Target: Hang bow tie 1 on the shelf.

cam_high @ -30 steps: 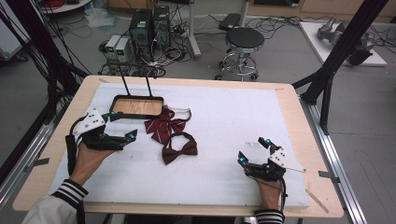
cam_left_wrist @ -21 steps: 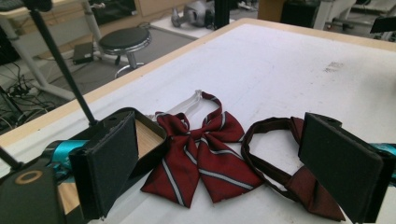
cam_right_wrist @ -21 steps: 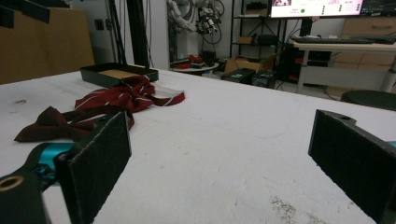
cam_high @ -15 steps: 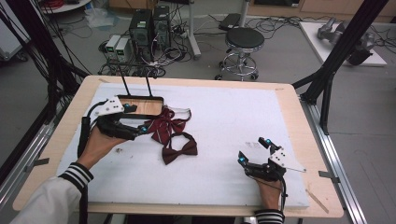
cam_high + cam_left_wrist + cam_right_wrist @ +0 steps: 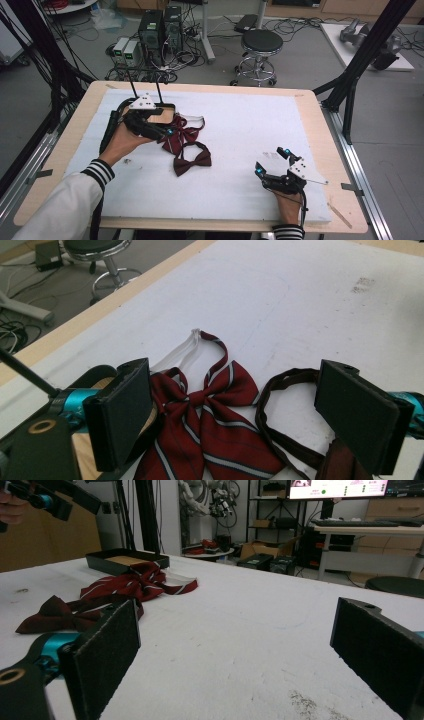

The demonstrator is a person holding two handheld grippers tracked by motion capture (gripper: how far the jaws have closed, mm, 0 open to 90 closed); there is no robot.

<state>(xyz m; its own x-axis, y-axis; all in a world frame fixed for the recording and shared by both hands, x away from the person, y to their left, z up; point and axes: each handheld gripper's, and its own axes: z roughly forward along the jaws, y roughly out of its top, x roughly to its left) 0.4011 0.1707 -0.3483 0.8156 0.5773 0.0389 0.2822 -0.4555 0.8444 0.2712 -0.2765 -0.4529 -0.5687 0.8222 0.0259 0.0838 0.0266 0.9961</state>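
Over the striped bow tie (image 5: 210, 415), left tool (image 5: 167, 131) hovers, jaws wide open, holding nothing; the tie sits between them, beside the plain bow tie (image 5: 192, 161) and the tray (image 5: 162, 114). Looks like the approach step of a pickup; next move needs a descent, then closing on the knot. Right tool (image 5: 272, 161) rests wide open and empty on the surface (image 5: 250, 125), well apart.

Striped bow tie (image 5: 210, 425) smooth cloth; table (image 5: 310, 115) wood rim, matt white cover.
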